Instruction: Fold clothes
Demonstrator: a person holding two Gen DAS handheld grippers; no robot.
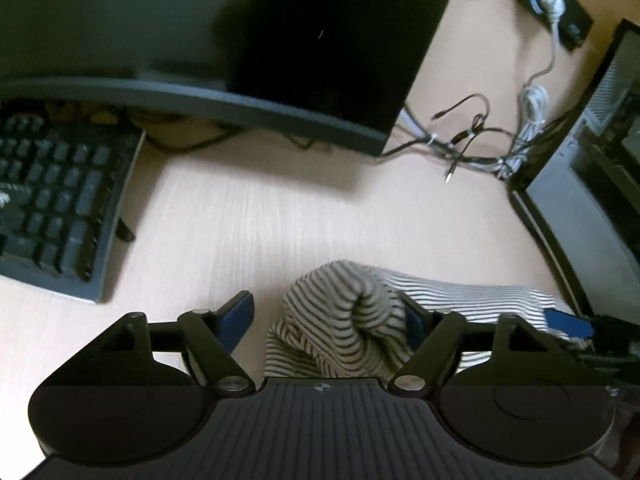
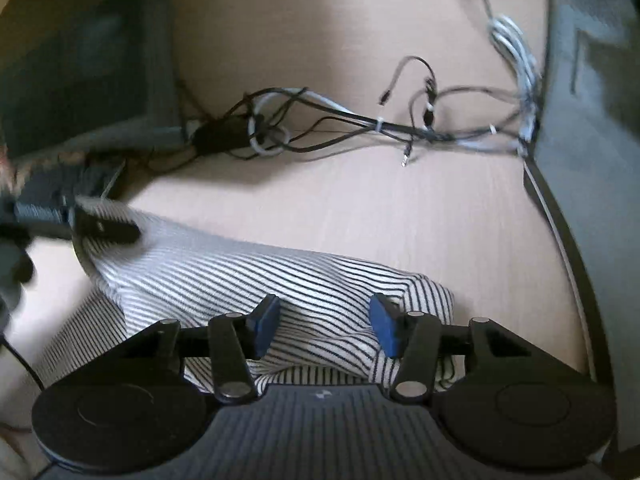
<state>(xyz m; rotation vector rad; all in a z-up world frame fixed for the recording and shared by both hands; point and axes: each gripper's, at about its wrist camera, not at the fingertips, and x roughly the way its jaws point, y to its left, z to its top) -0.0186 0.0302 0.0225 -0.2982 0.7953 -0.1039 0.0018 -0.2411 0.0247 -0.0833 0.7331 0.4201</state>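
left tongs: angled down at the pale wood-grain worktop, spread, a bunched fold of the cream black-striped knit garment between the pads, left pad clear of it | right tongs: angled down over the garment, spread, pads apart above the cloth | garment: on worktop, near its right edge

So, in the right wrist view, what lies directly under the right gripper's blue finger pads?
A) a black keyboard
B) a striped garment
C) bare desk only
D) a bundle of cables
B: the right gripper has its jaws apart over the black-and-white striped garment, which lies on the light wooden desk; the bundle of cables lies further back.
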